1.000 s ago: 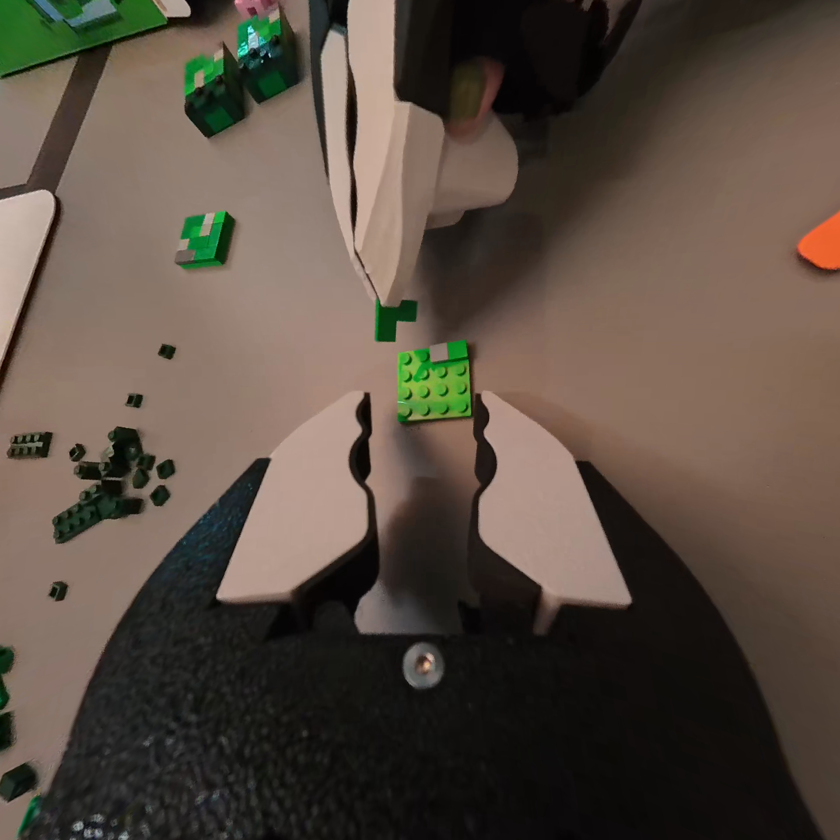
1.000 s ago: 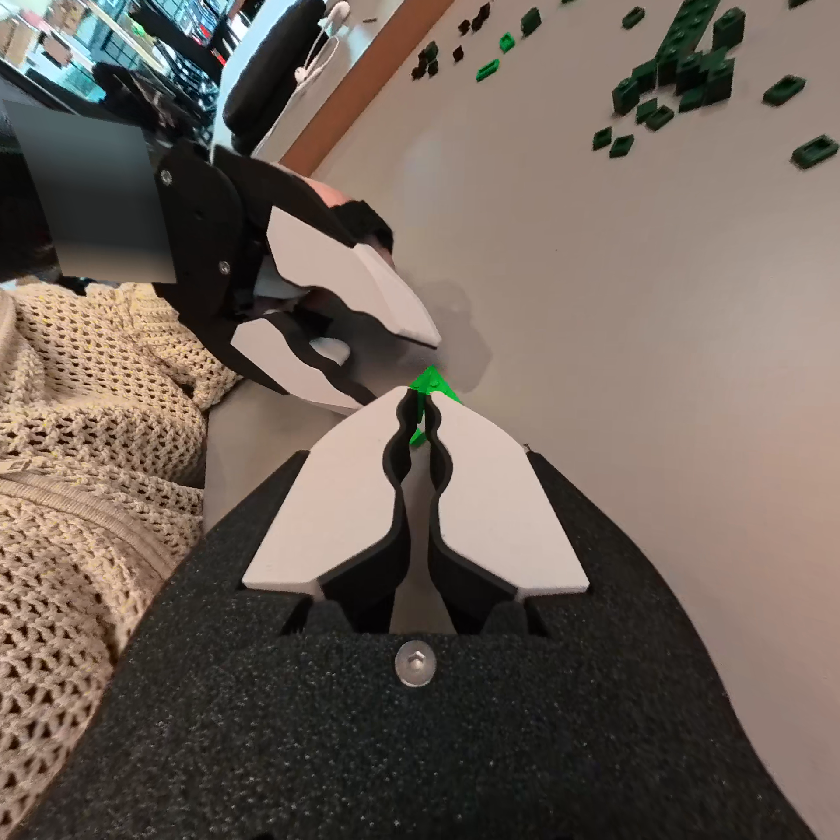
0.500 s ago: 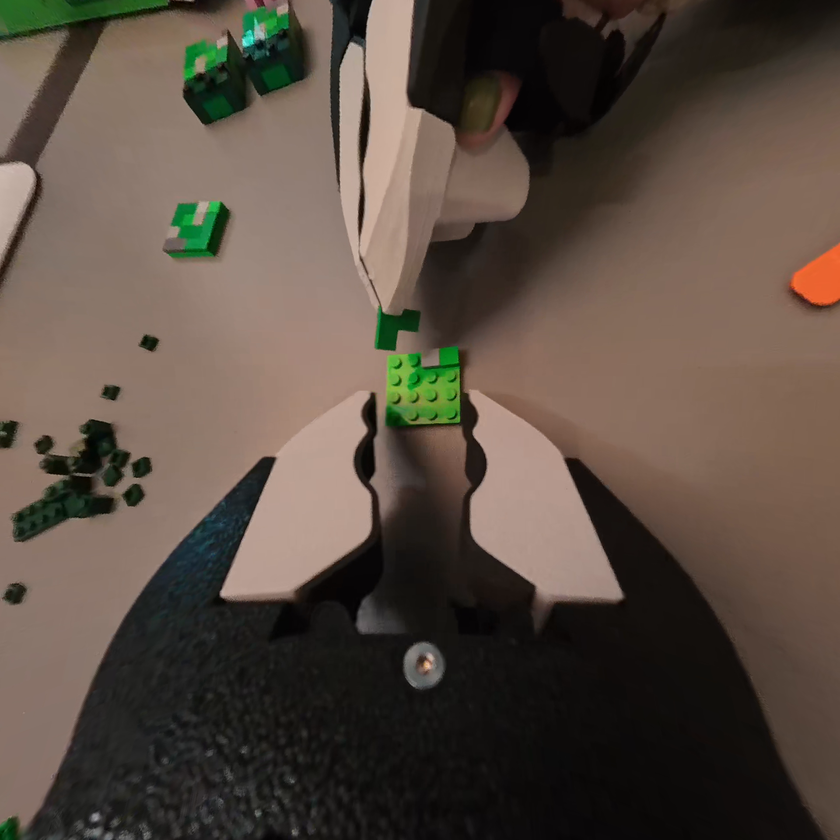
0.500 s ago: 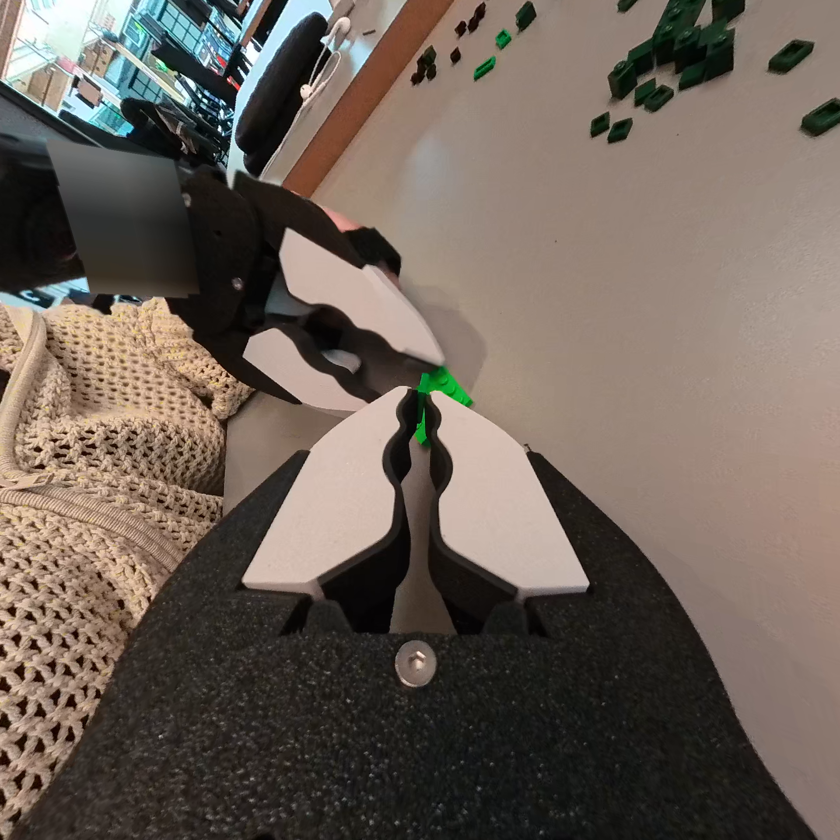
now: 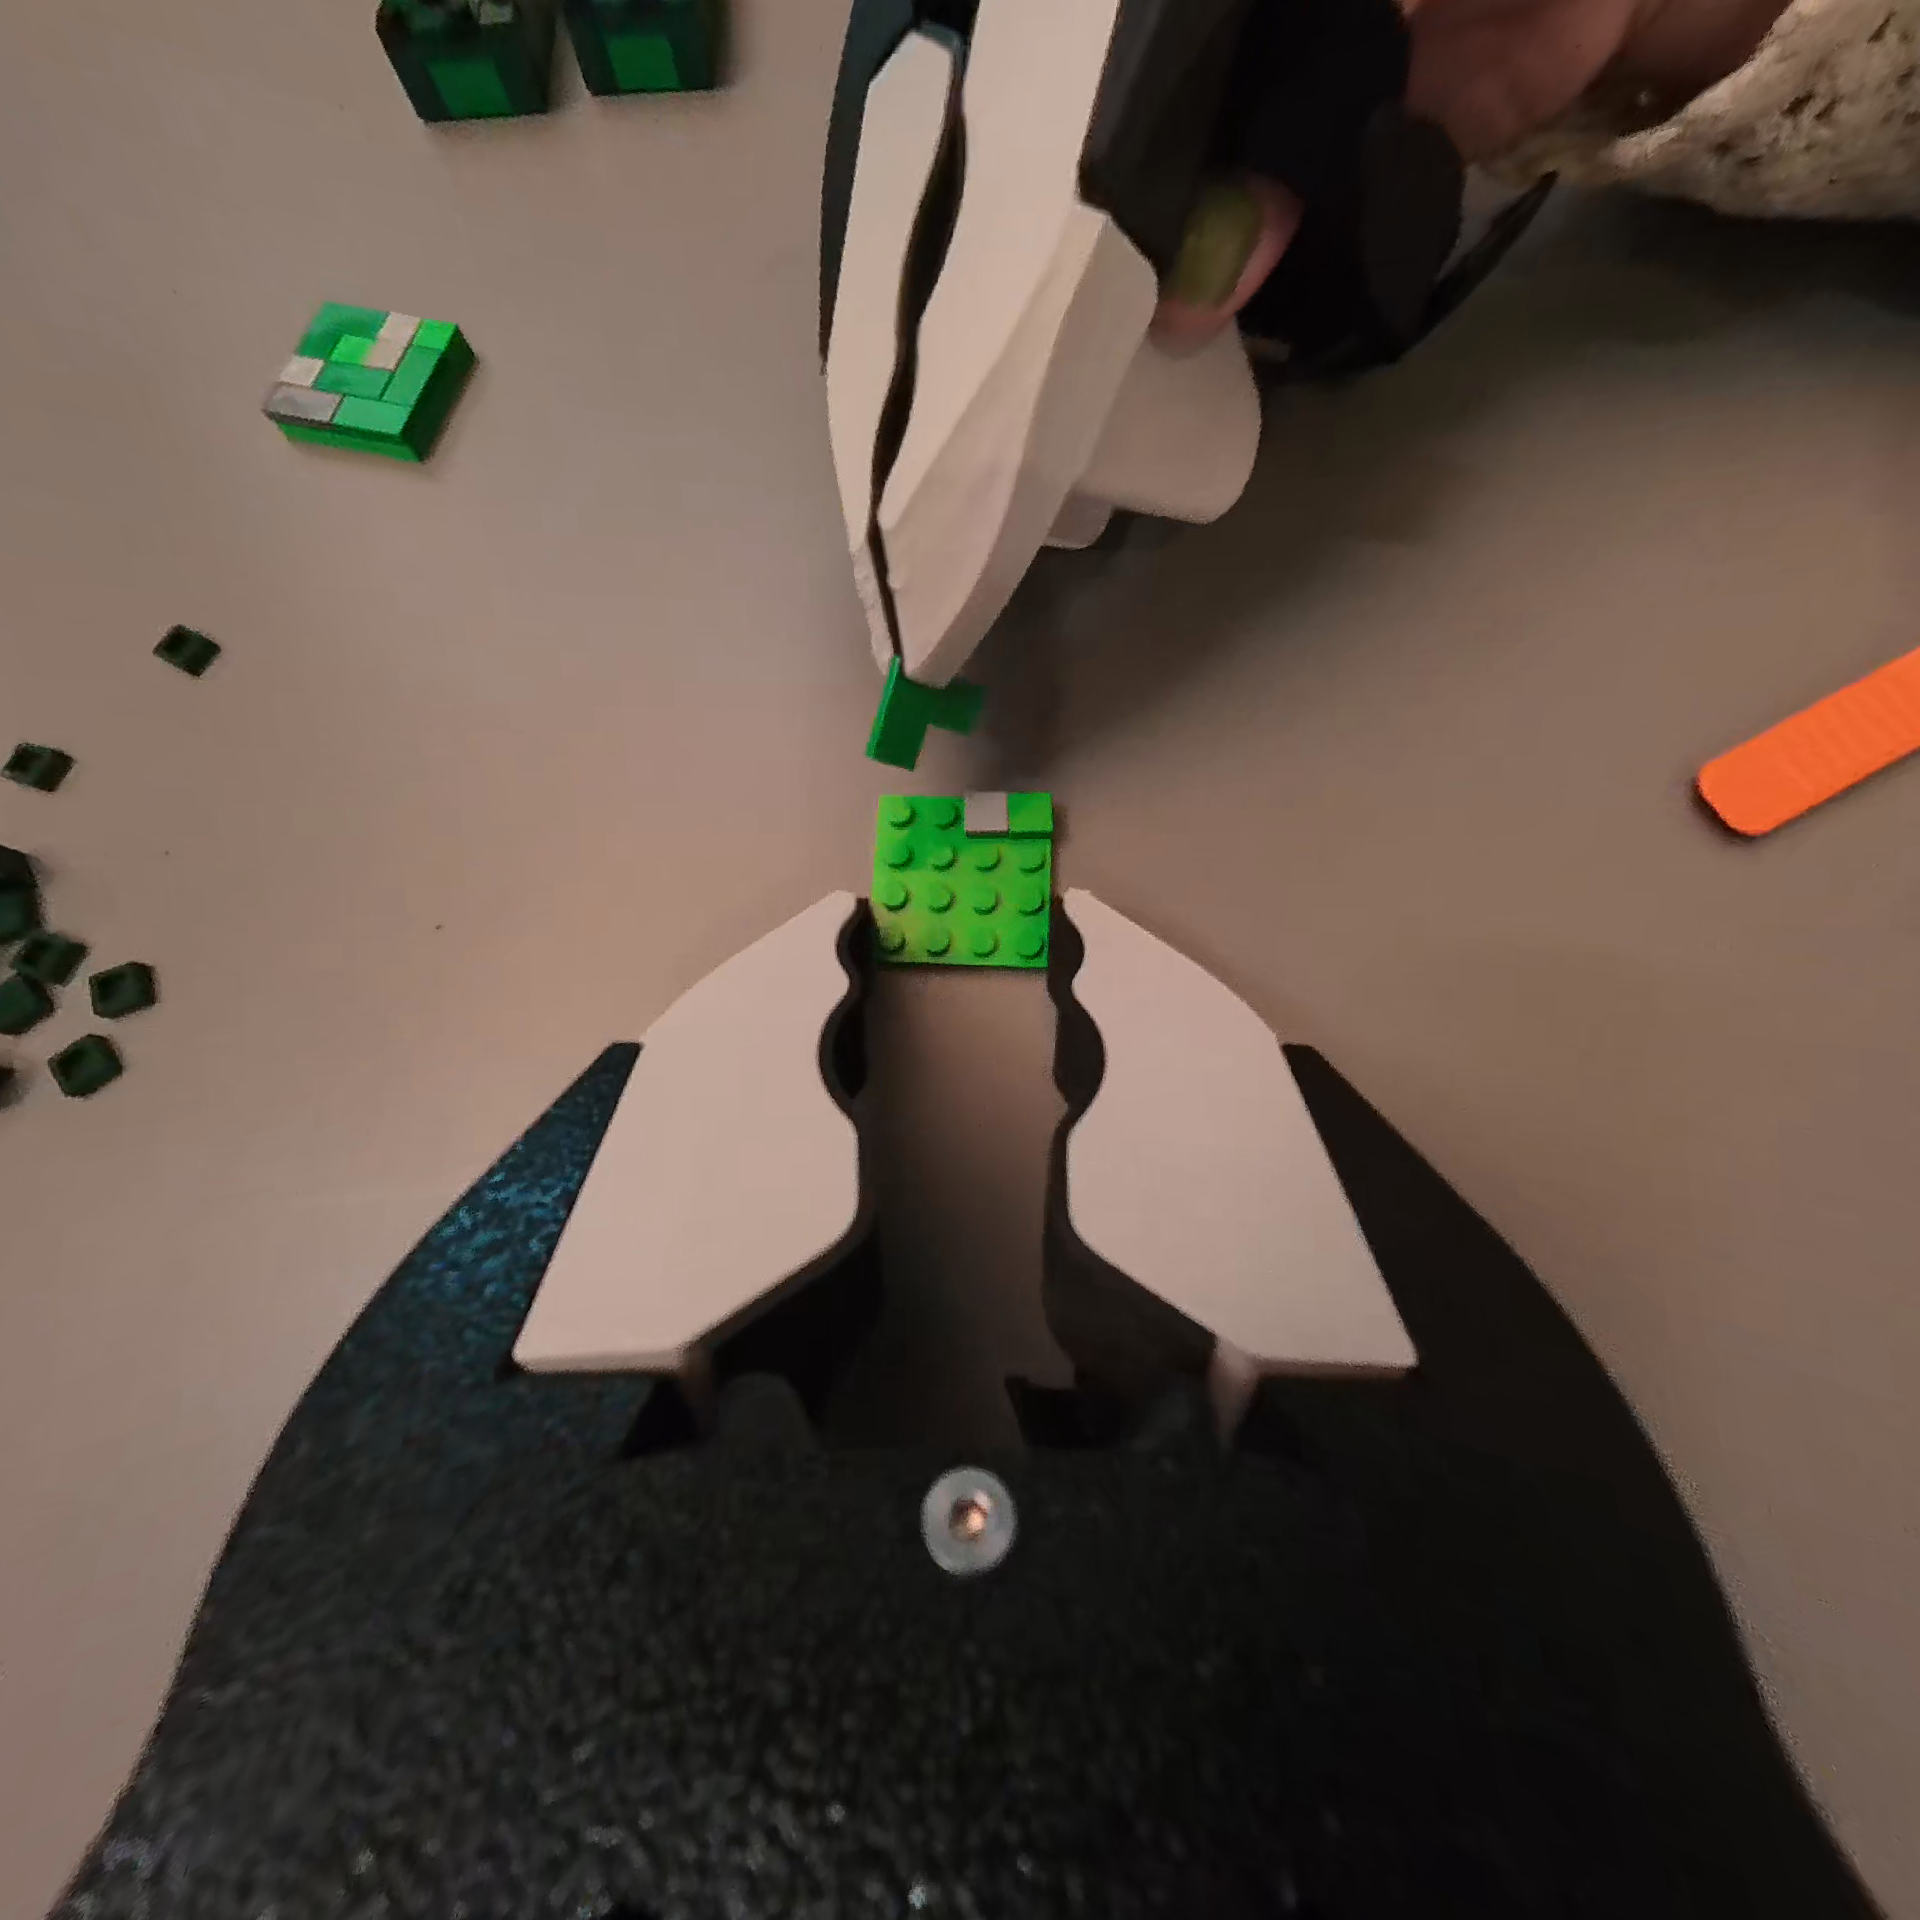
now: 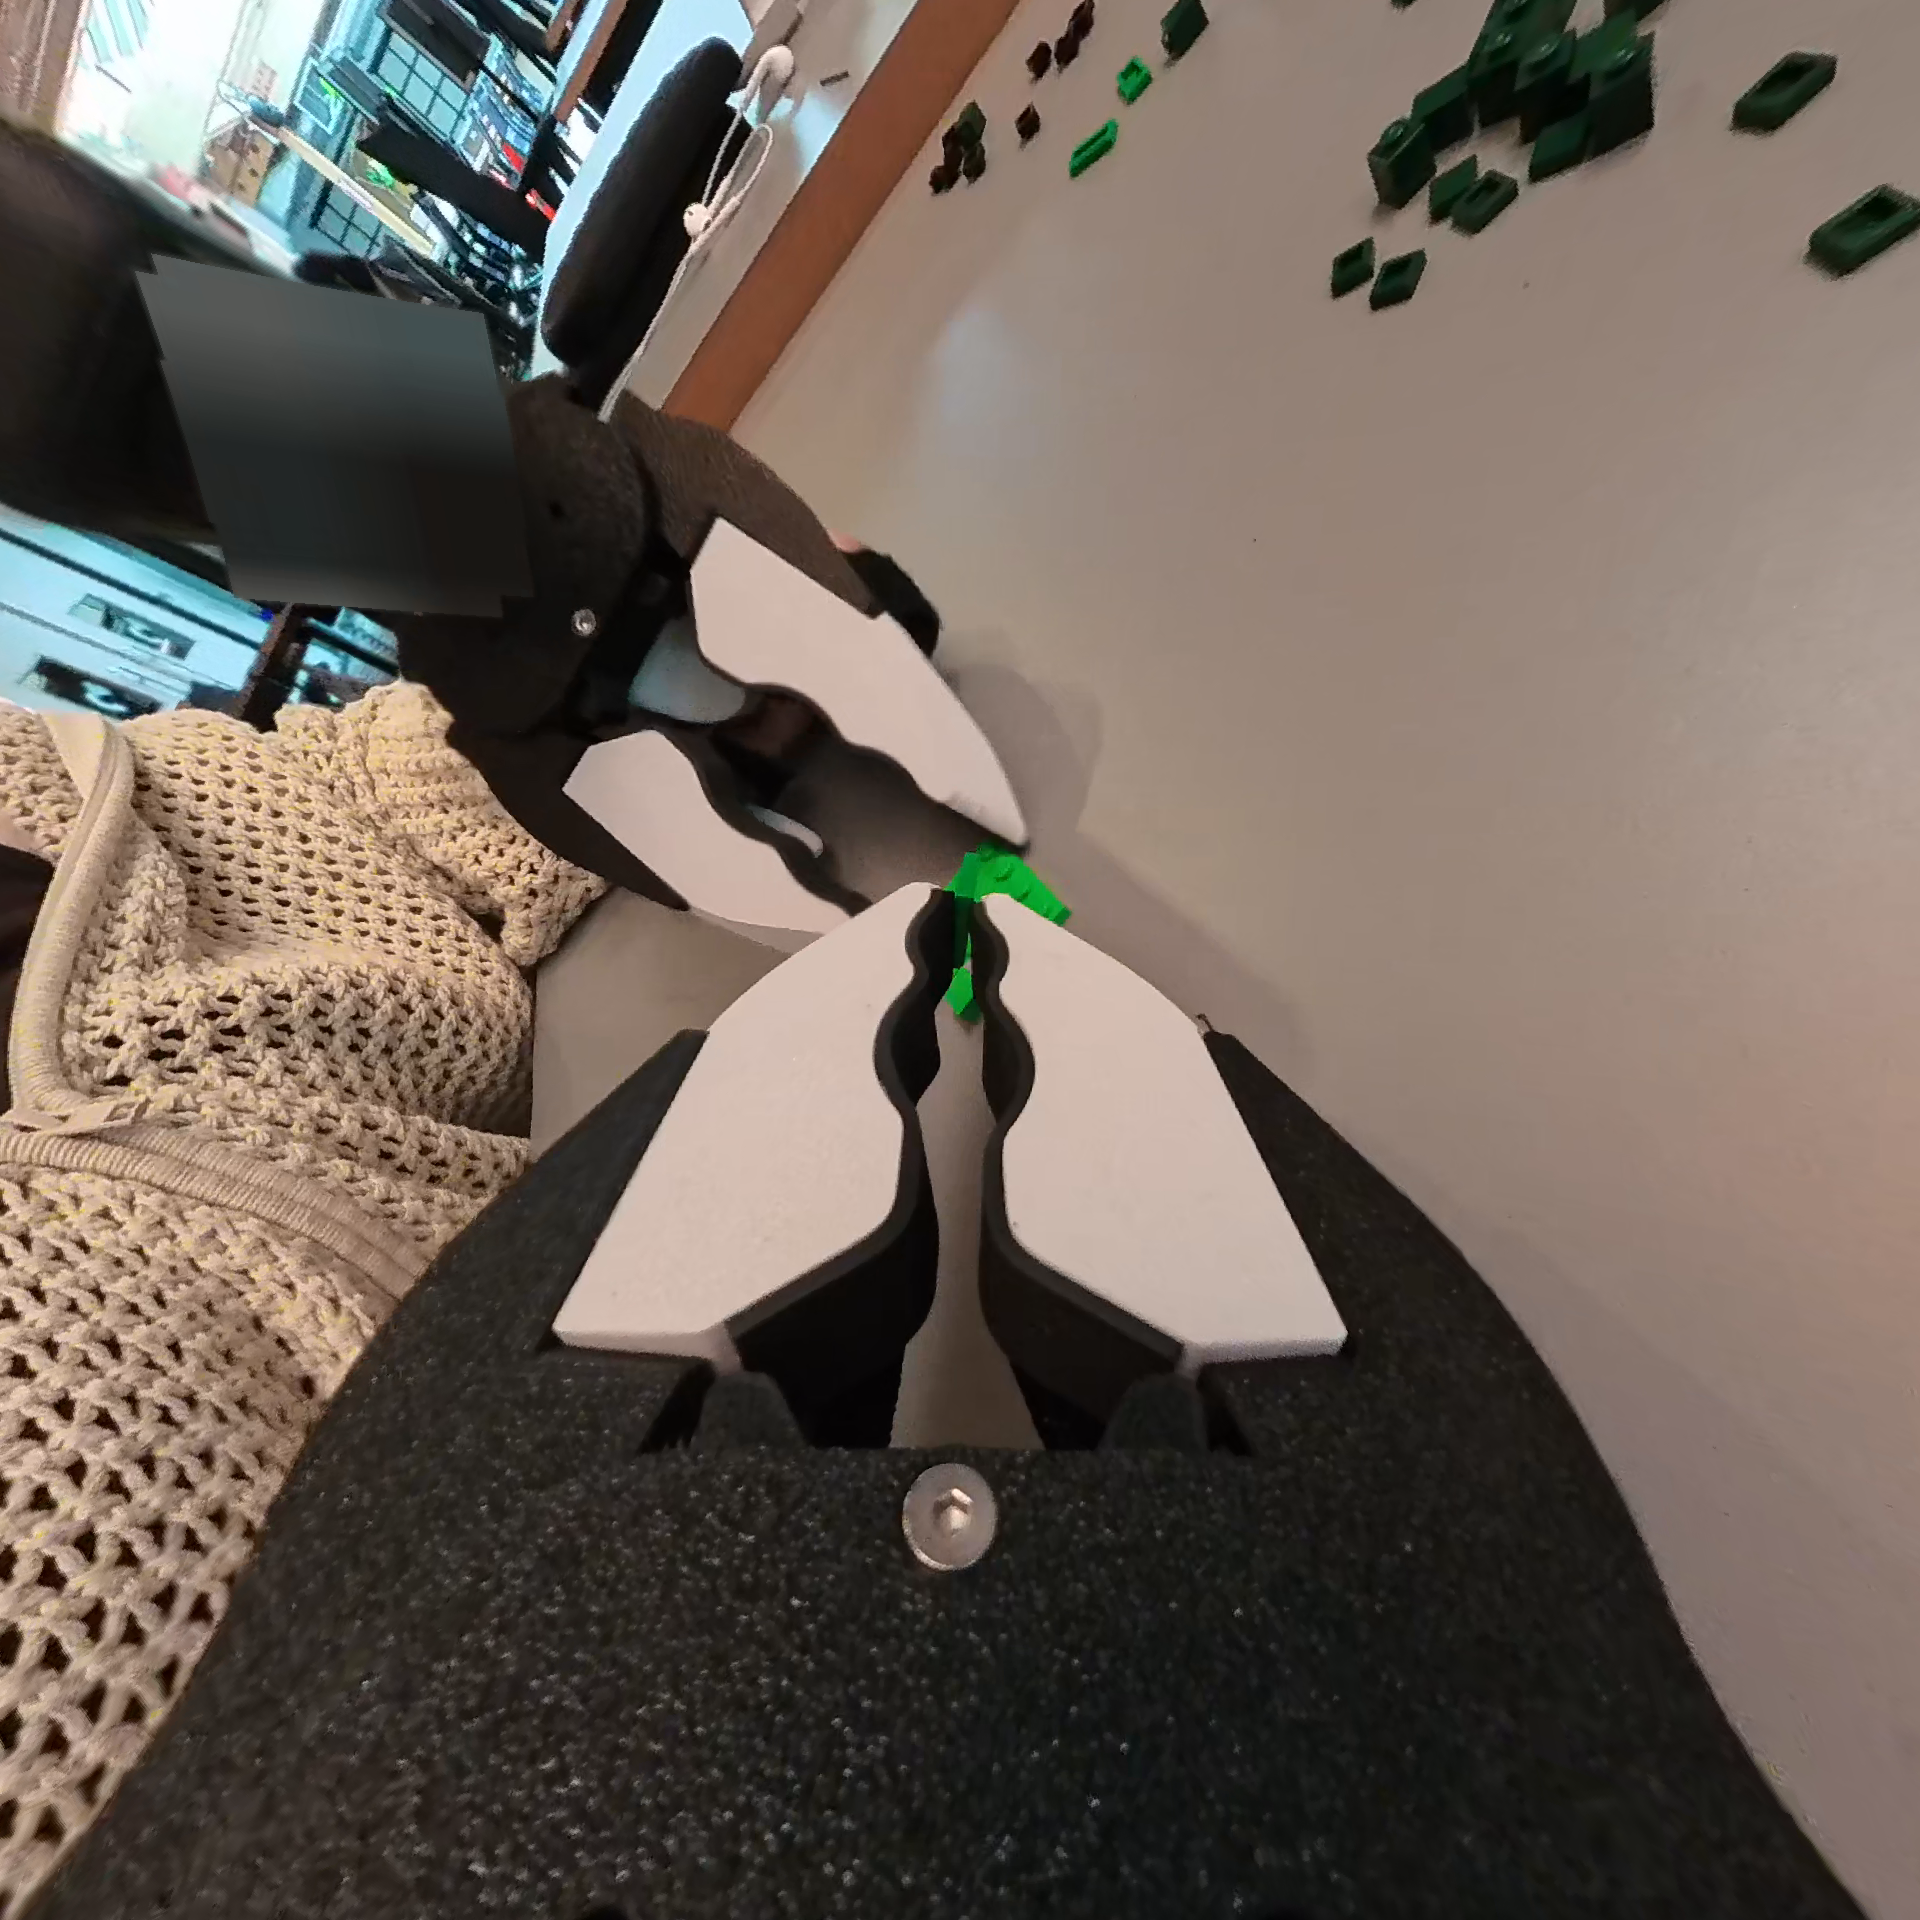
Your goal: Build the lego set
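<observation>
- My left hand-held gripper (image 5: pixel 961 909) is open, with its two fingertips on either side of the bright green plate (image 5: pixel 963 883), which lies flat on the counter (image 5: pixel 1455 935).
- My right hand-held gripper (image 6: pixel 961 914) is closed on a small green corner piece (image 5: pixel 920 722), held just beyond the plate's far-left corner.
- Dark green loose pieces (image 5: pixel 62 987) lie at the left.

My left gripper (image 5: pixel 961 909) sits low over the table with its 2 white fingers spread apart, tips level and pointing forward. My right gripper (image 6: pixel 964 914) comes in from the far side, angled steeply down, its 2 fingers pressed nearly together at the tips with something small pinched there. A hand (image 5: pixel 1475 94) wraps its black body, one finger curled against the side.
</observation>
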### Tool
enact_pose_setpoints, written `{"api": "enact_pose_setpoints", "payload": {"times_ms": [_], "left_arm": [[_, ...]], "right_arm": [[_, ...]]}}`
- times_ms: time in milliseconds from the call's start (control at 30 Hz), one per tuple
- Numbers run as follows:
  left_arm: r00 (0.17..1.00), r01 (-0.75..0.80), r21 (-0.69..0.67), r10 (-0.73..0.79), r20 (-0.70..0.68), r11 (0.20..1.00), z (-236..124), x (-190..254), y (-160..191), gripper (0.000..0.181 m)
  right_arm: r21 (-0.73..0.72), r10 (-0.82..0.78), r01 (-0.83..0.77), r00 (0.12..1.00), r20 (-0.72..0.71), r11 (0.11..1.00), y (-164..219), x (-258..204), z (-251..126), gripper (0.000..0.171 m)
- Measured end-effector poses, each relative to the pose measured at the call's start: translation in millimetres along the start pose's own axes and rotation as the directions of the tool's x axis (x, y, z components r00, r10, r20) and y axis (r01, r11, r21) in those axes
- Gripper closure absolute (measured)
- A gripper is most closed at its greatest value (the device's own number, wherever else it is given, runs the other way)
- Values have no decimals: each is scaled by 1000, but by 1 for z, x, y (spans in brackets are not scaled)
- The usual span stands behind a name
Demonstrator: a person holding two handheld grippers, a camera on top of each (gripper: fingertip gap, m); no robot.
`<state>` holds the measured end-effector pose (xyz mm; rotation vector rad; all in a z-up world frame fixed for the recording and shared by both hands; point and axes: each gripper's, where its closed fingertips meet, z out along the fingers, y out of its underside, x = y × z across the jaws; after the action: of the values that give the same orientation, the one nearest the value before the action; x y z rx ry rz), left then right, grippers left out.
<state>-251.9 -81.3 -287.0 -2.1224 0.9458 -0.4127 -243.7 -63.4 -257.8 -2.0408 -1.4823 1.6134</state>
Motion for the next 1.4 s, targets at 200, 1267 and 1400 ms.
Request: {"api": "enact_pose_setpoints", "payload": {"times_ms": [200,1267,1400], "left_arm": [[997,-61,13,60,45,998,0,-2,-3,149],[975,-192,130,174,139,973,-2,1,-25,149],[974,-194,128,176,139,973,-2,1,-25,149]], "right_arm": [[-21,59,-59,998,18,998,4,0,4,169],[1,22,-22,1000,-16,1000,2,0,-7,169],[-1,10,-11,1000,-27,1000,2,0,-8,168]]}}
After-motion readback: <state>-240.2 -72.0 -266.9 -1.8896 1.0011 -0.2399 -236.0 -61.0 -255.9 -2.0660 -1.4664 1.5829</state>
